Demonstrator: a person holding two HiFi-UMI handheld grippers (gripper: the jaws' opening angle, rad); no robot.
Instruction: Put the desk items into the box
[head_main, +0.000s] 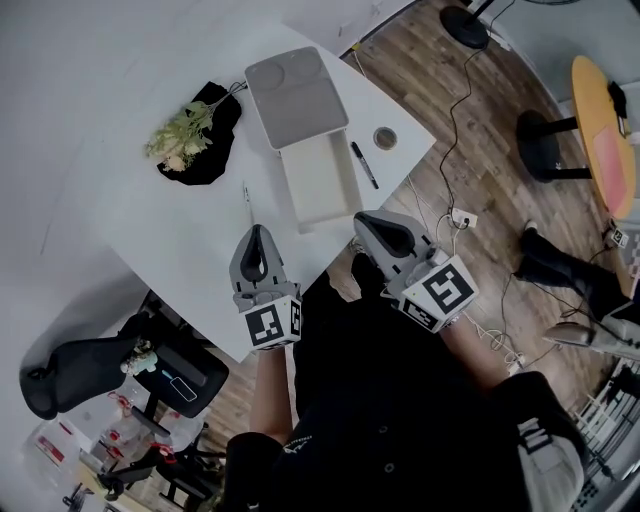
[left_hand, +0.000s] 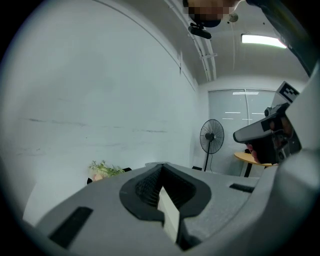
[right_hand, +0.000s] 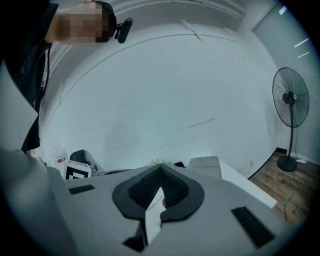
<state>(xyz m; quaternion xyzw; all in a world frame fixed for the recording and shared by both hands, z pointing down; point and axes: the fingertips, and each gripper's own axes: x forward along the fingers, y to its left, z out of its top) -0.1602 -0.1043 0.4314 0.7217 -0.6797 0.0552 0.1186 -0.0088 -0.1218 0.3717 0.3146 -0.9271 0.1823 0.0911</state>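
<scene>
An open white box (head_main: 318, 182) lies on the white table (head_main: 180, 230), its grey lid (head_main: 297, 95) folded back behind it. A black marker (head_main: 364, 165) and a small round roll (head_main: 385, 137) lie just right of the box. My left gripper (head_main: 258, 234) hovers over the table's near edge, left of the box, jaws shut and empty. My right gripper (head_main: 364, 222) hangs at the table's near corner, right of the box's front end, also shut with nothing held. Both gripper views point up at the wall, showing closed jaws: left gripper (left_hand: 162, 170), right gripper (right_hand: 159, 171).
A dried plant bunch (head_main: 183, 135) on black cloth sits at the table's far left. A black office chair (head_main: 90, 370) stands below left. An orange round table (head_main: 605, 130), cables (head_main: 455, 170) and another person's shoes (head_main: 545, 262) are on the wood floor to the right. A fan (left_hand: 211, 137) stands by the wall.
</scene>
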